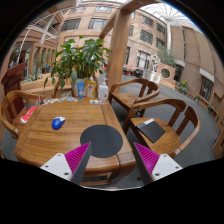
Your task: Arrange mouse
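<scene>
Ahead, gripper (pixel 110 160) spread, holding nothing, black mousepad (pixel 101 140) between fingers, blue mouse (pixel 58 122) left.

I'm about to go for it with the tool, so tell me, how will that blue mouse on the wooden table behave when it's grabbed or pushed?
The mouse looks small and rounded, so it is probably light and rigid. Lying low on the bare wooden table, it would likely slide rather than tip. Its curved shell may slip between the pads of the open tool, which is not yet near it.
</scene>
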